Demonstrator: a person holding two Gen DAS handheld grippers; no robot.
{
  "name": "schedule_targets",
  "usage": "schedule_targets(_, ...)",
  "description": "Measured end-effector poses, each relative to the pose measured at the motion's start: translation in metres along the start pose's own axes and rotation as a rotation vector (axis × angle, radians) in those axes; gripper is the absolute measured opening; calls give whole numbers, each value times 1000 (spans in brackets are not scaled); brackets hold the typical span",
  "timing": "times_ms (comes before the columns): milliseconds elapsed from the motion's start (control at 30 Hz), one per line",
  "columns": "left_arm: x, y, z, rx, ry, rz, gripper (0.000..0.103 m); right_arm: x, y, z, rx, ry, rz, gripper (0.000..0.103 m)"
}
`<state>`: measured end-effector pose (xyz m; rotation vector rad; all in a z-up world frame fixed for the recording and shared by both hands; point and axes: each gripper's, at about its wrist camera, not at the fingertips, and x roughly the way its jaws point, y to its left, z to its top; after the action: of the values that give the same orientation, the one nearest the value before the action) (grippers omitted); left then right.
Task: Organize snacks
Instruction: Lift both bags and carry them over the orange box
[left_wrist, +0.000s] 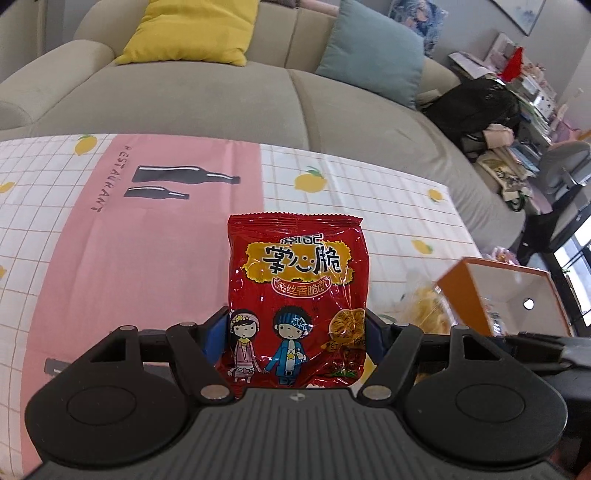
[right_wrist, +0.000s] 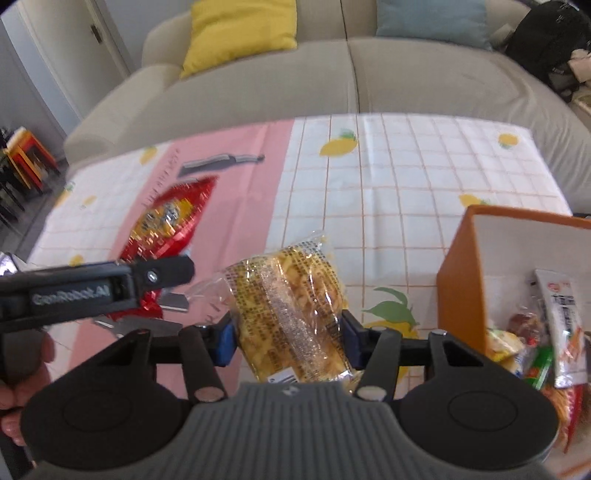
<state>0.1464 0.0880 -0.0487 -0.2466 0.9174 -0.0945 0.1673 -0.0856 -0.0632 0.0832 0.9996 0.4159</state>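
Note:
A red snack bag (left_wrist: 295, 266) with cartoon figures stands upright between the blue pads of my left gripper (left_wrist: 295, 332), which is shut on its lower half and holds it above the table. In the right wrist view the same red bag (right_wrist: 170, 221) hangs at the left. My right gripper (right_wrist: 289, 339) is shut on a clear packet of yellow snacks (right_wrist: 288, 291), tilted and lifted off the cloth. The yellow packet (left_wrist: 428, 306) also shows blurred at the right of the left wrist view. An orange box (right_wrist: 458, 280) with white inside walls stands to the right.
Several snack packets (right_wrist: 561, 325) lie inside the orange box (left_wrist: 461, 291). A checked tablecloth (right_wrist: 406, 184) with lemons and a pink stripe covers the table. A beige sofa (left_wrist: 221, 99) runs behind the far edge. A person's hand (right_wrist: 22, 384) grips the left tool.

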Motion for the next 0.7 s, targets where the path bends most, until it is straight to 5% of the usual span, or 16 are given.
schedule_targets(433,-35,-84,1,140,-15,-177,81,-113,-66,-9,80,-162,-82,53)
schedule_targets(700,-21,-156,3,286,33,-292,81,-131,-123,-16,106,-145,-214,53)
